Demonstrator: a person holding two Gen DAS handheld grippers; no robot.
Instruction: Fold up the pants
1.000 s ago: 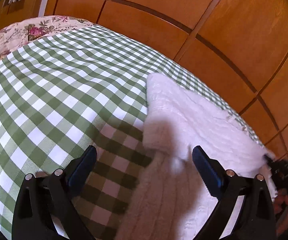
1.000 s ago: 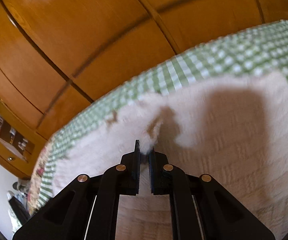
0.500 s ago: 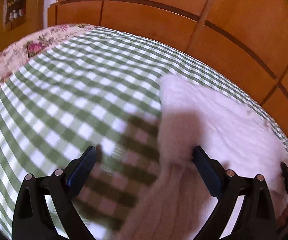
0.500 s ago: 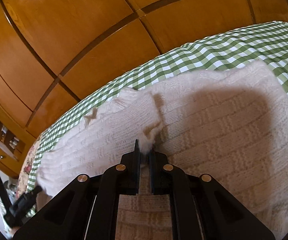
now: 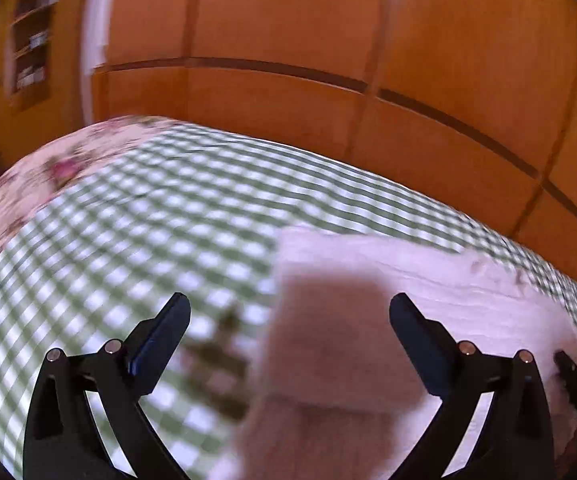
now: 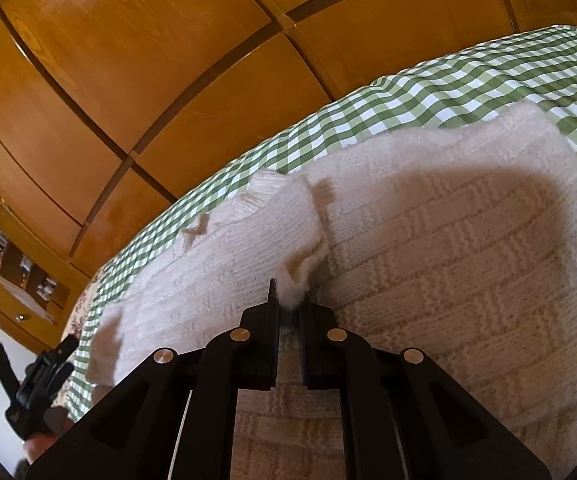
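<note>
The white knitted pants (image 6: 448, 264) lie partly folded on the green checked bedspread (image 6: 428, 96). My right gripper (image 6: 288, 300) is shut on a bunched edge of the pants and holds one layer over the rest. My left gripper (image 5: 288, 316) is open and empty, raised above the left edge of the pants (image 5: 428, 280), which look blurred in that view. The left gripper also shows at the far left of the right wrist view (image 6: 36, 380). The right gripper's tip shows at the right edge of the left wrist view (image 5: 576, 376).
Orange wooden wardrobe panels (image 6: 148, 60) stand right behind the bed. A floral quilt (image 5: 48, 168) covers the far left end of the bed. Wall shelves (image 5: 32, 36) hang at the upper left.
My left gripper has drawn back and tilted up, still open, so more wardrobe shows. My right gripper keeps its hold, and the folded layer has settled over the pants.
</note>
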